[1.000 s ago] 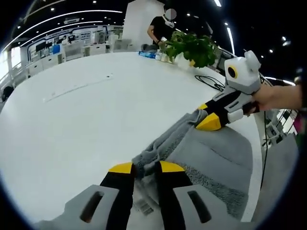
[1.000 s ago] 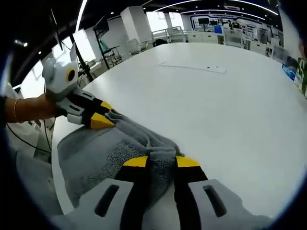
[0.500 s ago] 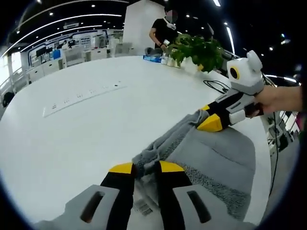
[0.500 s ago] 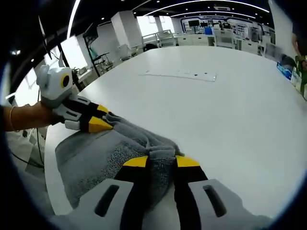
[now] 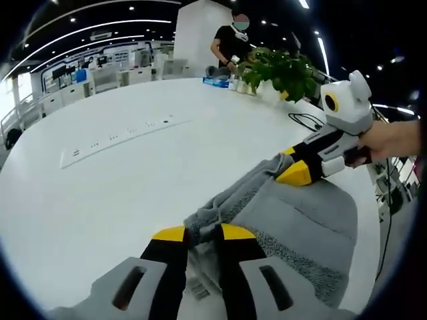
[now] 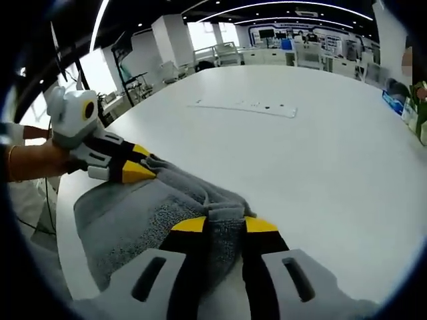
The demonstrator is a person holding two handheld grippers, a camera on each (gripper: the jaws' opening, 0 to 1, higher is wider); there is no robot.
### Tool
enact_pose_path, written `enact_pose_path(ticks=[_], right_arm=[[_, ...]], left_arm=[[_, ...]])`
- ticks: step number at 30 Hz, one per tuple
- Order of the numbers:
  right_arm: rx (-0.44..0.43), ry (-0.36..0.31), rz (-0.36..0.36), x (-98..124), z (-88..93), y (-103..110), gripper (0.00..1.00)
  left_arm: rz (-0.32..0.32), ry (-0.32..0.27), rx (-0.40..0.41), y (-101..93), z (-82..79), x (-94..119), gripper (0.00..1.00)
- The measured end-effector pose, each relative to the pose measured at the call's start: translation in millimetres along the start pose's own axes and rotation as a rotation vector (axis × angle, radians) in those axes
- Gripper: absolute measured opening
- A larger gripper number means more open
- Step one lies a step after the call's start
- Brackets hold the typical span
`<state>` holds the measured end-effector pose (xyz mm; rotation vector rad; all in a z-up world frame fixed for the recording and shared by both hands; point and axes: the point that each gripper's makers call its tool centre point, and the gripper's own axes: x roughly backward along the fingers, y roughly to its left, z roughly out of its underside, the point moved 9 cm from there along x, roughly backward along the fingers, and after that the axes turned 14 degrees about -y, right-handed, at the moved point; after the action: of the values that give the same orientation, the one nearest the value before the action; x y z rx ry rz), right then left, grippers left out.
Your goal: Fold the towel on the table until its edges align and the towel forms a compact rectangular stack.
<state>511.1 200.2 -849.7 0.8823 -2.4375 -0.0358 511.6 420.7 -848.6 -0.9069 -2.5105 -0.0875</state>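
Both grippers (image 5: 198,233) (image 6: 225,225) clamp towel (image 5: 300,220) corners (pinched edges hidden).

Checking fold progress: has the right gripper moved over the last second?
Yes. In the left gripper view, the right gripper with its towel corner drifted slightly toward the plant.

Towel (image 5: 293,220) edge (still pinched) carried slightly forward.

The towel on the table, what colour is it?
Grey; the towel shows best in the right gripper view.
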Motion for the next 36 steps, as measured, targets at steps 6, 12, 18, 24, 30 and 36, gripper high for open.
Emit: enact_pose_path(ticks=[6,12,18,24,30,36], right_arm=[[0.002,0.000,0.002,0,0.2,0,0.18],[0.024,0.014,0.020,0,-1.0,4,0.18],[-0.041,0.053,0.041,0,-3.4,2,0.20],[0.030,0.068,0.052,5,-10.1,6,0.23],[0.019,0.025,0.061,22,-15.3,12,0.37],[-0.023,-0.036,0.015,41,-16.1,26,0.50]], left_arm=[[0.002,0.002,0.001,1.0,0.0,0,0.17],[0.018,0.027,-0.023,0.4,-2.3,-1,0.17],[0.066,0.068,-0.172,-1.8,-10.9,-3,0.19],[0.004,0.039,-0.169,6.1,-23.2,7,0.39],[-0.003,0.024,-0.177,4.8,-32.3,31,0.49],[-0.003,-0.009,-0.153,-11.8,-37.6,53,0.55]])
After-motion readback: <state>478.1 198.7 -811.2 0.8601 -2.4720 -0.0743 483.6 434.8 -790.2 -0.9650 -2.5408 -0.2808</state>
